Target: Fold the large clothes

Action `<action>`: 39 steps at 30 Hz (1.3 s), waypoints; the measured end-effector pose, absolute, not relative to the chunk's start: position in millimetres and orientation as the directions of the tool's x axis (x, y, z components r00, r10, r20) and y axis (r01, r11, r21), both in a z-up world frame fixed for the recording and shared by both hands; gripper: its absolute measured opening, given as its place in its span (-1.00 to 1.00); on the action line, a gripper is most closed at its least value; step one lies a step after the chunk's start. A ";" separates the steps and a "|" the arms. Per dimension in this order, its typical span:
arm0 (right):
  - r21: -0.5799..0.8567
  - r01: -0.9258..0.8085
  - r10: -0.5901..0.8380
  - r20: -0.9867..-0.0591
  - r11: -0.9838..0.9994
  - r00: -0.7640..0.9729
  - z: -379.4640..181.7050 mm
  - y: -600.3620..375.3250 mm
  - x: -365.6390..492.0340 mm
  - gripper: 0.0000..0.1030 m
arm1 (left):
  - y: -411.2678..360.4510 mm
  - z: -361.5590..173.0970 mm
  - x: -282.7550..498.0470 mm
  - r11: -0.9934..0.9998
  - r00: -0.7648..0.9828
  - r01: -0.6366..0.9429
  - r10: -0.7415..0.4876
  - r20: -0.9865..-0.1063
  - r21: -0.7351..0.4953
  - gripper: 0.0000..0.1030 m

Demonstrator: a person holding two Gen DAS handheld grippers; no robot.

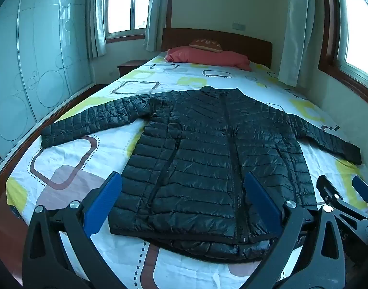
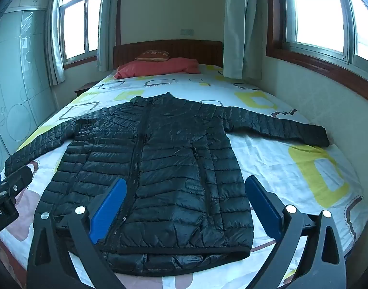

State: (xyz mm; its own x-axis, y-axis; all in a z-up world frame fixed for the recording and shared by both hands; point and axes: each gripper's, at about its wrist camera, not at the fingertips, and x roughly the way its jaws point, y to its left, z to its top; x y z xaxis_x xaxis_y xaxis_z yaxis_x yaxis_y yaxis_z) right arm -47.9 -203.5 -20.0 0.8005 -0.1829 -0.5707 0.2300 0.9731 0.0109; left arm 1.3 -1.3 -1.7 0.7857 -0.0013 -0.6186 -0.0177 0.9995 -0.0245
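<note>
Jacket (image 1: 208, 149) lies flat on the bed (image 1: 70, 159), front up, zipped, both sleeves spread wide, collar toward the pillow (image 1: 208, 56). My left claw (image 1: 184, 200) hangs above its hem, tilted downward, blue pads fully spread, holding nothing, touching nothing. My right claw (image 2: 186, 204) hangs likewise over the hem's other half, jaws spread wide and empty, also angled down at the cloth.

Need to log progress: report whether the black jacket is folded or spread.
Spread. The black puffer jacket lies flat on the bed, front zipped, both sleeves stretched outward, no fold made.
</note>
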 end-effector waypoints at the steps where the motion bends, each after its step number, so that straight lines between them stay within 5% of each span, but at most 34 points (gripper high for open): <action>1: 0.011 0.229 -0.182 -0.570 0.973 0.801 -19.9 -203.4 -48.1 0.90 | 1.0 -0.9 -0.5 0.999 0.797 -0.025 -0.005 -0.603 -0.040 0.96; 39: 0.004 0.227 -0.184 -0.570 0.974 0.800 -17.7 -198.9 -49.1 0.90 | -1.0 2.6 -3.8 1.000 0.794 -0.017 0.001 -0.608 -0.020 0.96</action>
State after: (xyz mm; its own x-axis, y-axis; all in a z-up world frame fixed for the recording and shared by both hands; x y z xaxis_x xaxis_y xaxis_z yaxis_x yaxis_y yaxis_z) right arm -49.1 -198.9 -17.7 0.8004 -0.1844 -0.5704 0.2271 0.9739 0.0039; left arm -3.8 -1.0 2.6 0.7941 0.0014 -0.6078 -0.0167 0.9997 -0.0196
